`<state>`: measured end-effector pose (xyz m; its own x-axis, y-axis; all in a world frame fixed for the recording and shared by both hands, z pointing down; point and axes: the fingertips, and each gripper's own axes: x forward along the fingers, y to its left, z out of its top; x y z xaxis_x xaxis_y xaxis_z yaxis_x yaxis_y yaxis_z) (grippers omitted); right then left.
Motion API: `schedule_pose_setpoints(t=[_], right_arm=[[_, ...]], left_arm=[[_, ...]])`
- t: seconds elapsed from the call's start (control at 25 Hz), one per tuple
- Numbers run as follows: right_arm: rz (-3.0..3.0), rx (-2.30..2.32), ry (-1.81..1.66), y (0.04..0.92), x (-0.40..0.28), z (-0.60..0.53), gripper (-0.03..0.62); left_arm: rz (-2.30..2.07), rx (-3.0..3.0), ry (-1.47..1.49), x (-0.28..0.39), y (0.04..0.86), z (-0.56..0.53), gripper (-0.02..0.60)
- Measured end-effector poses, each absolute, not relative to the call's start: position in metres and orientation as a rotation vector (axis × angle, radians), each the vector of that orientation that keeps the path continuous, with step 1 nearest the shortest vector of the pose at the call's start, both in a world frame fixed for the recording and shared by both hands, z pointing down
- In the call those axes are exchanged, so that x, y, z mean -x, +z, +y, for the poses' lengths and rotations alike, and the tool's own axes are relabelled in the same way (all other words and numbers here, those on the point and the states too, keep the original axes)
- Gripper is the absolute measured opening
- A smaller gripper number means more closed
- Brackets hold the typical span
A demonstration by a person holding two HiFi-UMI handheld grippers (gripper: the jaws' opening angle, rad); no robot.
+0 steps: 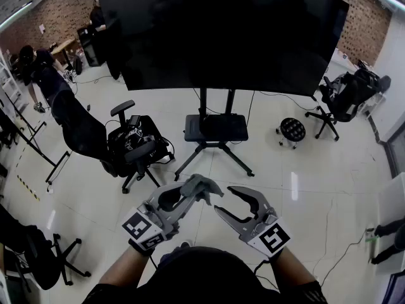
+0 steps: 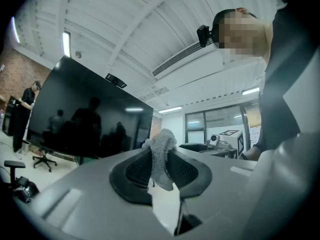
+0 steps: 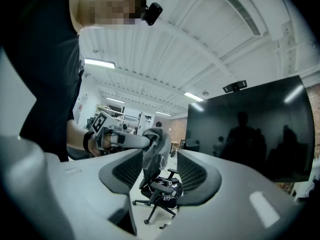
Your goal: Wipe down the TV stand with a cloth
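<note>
Left gripper [image 1: 185,197]: fingers clamped on small grey knitted cloth [image 1: 202,185], bunched at their tips. Right gripper [image 1: 224,199]: fingers apart, empty, just beside the cloth. Black metal TV stand [image 1: 215,127] well beyond both. Risk: the shallow pinch may let the cloth slip out mid-wipe.

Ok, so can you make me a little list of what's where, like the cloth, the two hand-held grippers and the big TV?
left hand-held gripper: shut on the grey cloth
right hand-held gripper: open, nothing in it
TV stand: black, ahead on the floor, cloth not touching it
TV: big, dark, mounted on the stand
nearby: black office chair left of the stand, small stool right of it
</note>
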<state>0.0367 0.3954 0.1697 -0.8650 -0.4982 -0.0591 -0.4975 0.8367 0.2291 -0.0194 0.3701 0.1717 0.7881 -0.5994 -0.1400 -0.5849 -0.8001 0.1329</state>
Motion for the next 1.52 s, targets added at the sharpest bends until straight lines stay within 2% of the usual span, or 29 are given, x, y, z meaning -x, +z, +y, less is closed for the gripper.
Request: schedule_pose_setpoints(t=[0.4,0.8,1.04,1.24,1.28,1.4,1.52], right_arm=[[-2.820,-0.716,-0.447,0.201,-0.039,0.375,0.265],[-2.646,-0.800,-0.693,0.214,-0.037,0.359,0.272],[-2.661,-0.771,-0.667,0.219,-0.033,0.341,0.296],[-2.633,-0.675,-0.673,0.230,-0.011,0.323,0.290],[-2.626,-0.660,-0.676,0.234,-0.006,0.319,0.283],[-2.600,-0.677,-0.679,0.241,0.005,0.299,0.158],[-2.603,-0.721,-0.611,0.246,0.017,0.273,0.081]], left_arm=[[-0.901,-2.902,-0.223,-0.017,0.183,0.362,0.101],[-0.872,-2.862,-0.168,-0.033,0.194,0.360,0.118],[-0.850,-2.857,-0.121,-0.028,0.206,0.347,0.118],[-0.791,-2.856,-0.107,-0.025,0.215,0.325,0.120],[-0.783,-2.850,-0.105,-0.024,0.216,0.319,0.121],[-0.767,-2.831,-0.105,-0.015,0.219,0.295,0.127],[-0.749,-2.841,-0.082,-0.002,0.223,0.269,0.149]])
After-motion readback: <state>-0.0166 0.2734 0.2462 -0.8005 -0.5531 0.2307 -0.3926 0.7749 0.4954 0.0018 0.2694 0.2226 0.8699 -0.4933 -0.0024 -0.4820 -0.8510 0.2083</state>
